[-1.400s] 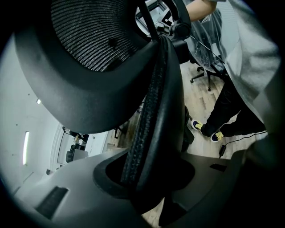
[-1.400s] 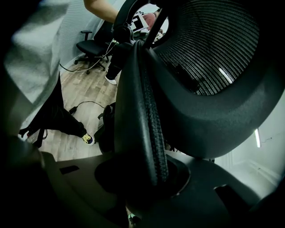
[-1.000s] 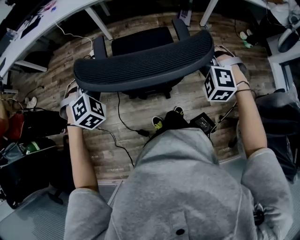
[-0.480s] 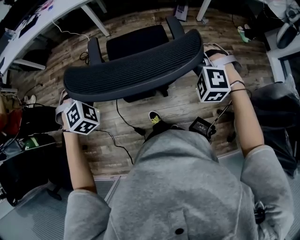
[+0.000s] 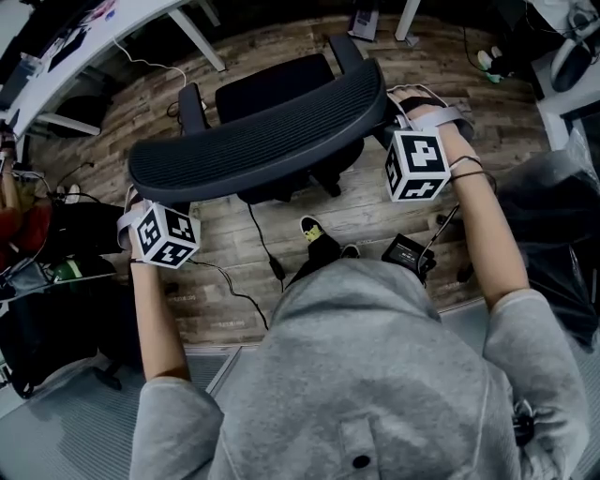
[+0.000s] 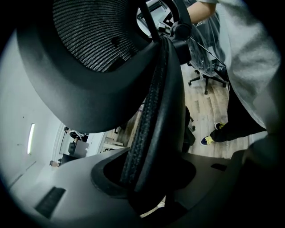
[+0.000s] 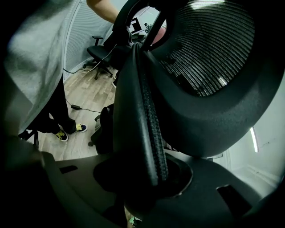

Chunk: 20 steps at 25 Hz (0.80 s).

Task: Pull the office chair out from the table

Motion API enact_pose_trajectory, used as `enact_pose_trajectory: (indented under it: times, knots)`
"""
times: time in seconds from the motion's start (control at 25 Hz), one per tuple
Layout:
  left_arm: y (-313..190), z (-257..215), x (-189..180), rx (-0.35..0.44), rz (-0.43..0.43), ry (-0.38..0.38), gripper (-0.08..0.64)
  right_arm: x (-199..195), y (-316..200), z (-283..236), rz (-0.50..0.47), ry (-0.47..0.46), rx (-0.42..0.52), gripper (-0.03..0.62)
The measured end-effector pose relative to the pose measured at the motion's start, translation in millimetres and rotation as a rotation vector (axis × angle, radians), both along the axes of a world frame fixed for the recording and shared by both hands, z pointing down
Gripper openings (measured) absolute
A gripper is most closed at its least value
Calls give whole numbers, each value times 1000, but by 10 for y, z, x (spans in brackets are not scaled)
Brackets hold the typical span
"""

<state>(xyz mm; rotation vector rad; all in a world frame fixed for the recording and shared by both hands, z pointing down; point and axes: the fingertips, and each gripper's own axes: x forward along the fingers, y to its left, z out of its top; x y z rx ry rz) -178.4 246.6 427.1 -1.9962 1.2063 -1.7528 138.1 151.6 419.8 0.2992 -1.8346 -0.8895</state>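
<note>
While the pull looks part done, draw the black mesh-backed office chair [image 5: 272,131] straight back from the white table [image 5: 112,28] just beyond it, evenly on both sides, over the wooden plank floor [image 5: 206,300]. Clamped at its left rim in the left gripper [image 6: 149,171]; pinched at its right rim in the right gripper [image 7: 142,176], jaws just eased wider, rim between them.

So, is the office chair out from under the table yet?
Out: the office chair stands on bare floor, its seat clear of the white table.
</note>
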Motion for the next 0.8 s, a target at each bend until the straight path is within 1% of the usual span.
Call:
enact_pose_trajectory:
  times: [0.08, 0.16, 0.2, 0.28, 0.36, 0.44, 0.52, 0.6, 0.68, 0.72, 0.76, 0.8]
  knots:
    - [29, -7, 34, 29, -17, 43, 200, -18, 25, -27, 2, -51, 27, 163]
    - [70, -34, 51, 78, -44, 110, 257, -20, 59, -75, -8, -127, 94, 210]
    - [97, -56, 21, 106, -66, 143, 301, -6, 77, -104, -13, -161, 133, 227]
    - [190, -107, -122, 158, -135, 194, 320, 43, 109, -182, -10, -210, 180, 238]
    - [339, -162, -288, 204, -211, 240, 325, 114, 129, -286, 7, -250, 189, 238]
    - [511, -215, -387, 247, -280, 314, 327, 205, 151, -358, 20, -262, 192, 250]
    - [685, -224, -408, 285, -349, 426, 327, 310, 198, -401, 33, -270, 207, 249]
    - [818, -228, -348, 325, -415, 563, 327, 440, 246, -446, 62, -294, 219, 249]
    - [936, -227, -216, 367, -466, 706, 325, 586, 314, -516, 114, -348, 222, 249]
    - [997, -214, -130, 382, -482, 766, 325, 658, 367, -554, 146, -385, 217, 249]
    - [1050, -205, -35, 397, -492, 811, 325, 722, 433, -588, 176, -425, 206, 247]
    - [1094, -208, 71, 411, -495, 840, 325, 771, 506, -619, 202, -469, 190, 247]
